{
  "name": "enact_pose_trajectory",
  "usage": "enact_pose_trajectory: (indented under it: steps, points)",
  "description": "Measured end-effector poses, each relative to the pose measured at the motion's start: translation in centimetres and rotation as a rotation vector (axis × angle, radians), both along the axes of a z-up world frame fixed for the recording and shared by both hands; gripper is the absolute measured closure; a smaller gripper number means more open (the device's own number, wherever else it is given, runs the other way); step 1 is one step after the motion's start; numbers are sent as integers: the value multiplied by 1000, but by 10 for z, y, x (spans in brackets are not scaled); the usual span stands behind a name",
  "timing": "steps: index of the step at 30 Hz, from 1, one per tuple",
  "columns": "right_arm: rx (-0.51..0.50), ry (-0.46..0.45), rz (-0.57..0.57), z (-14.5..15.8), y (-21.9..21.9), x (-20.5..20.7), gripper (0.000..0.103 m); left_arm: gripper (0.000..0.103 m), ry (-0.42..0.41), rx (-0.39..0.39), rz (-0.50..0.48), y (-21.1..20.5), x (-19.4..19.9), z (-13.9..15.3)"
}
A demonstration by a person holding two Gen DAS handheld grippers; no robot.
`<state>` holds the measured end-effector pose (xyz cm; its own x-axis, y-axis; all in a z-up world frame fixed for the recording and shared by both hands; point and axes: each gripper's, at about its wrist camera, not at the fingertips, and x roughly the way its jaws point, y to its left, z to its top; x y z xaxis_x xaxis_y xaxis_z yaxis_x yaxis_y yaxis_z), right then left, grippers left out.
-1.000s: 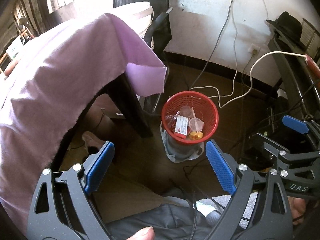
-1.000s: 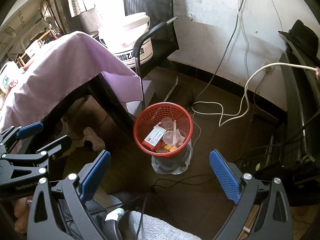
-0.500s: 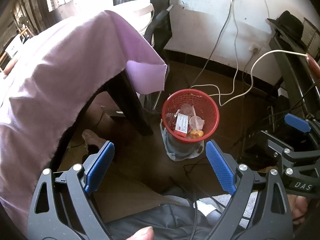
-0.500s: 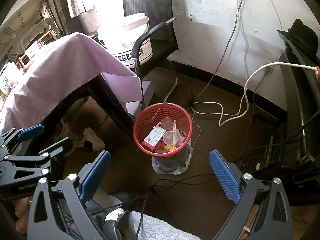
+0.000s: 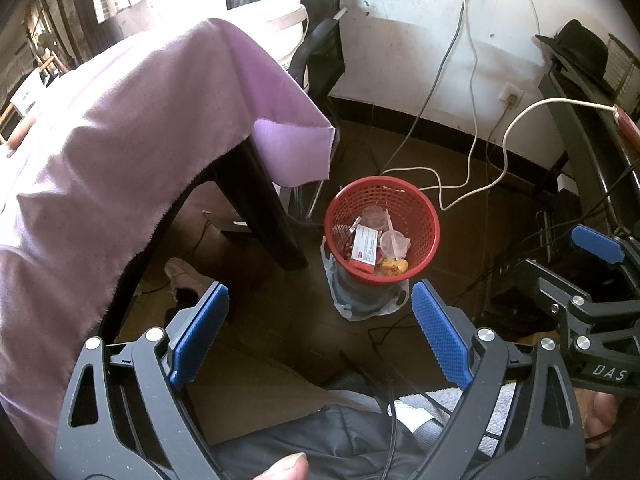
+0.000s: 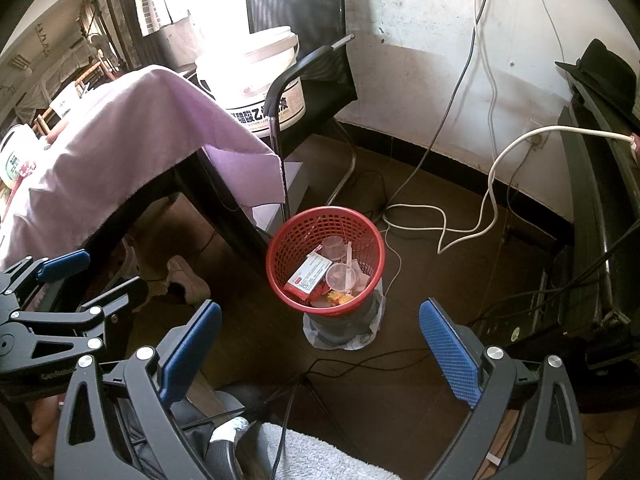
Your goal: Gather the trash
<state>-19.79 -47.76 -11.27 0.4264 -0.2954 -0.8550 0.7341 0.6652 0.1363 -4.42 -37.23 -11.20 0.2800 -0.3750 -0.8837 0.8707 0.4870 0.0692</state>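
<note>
While above red bin (image 5: 382, 228), left gripper (image 5: 320, 332), right gripper (image 6: 320, 342) gape wide (nothing held)

Floor (image 6: 400, 380): dark brown tile, filling your lower frame.
On it: red plastic mesh wastebasket (image 6: 280, 268), centre; white cable (image 6: 440, 216), right.
</note>
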Motion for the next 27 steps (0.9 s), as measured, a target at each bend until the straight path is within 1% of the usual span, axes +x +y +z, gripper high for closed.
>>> enact_pose_trajectory:
  steps: [18,27]
  points:
    - [1,-2,2,1,0,0,6,13,1,4,3,-1,-2,-3]
    - [1,-3,2,1,0,0,6,13,-10,8,-5,-1,-4,-4]
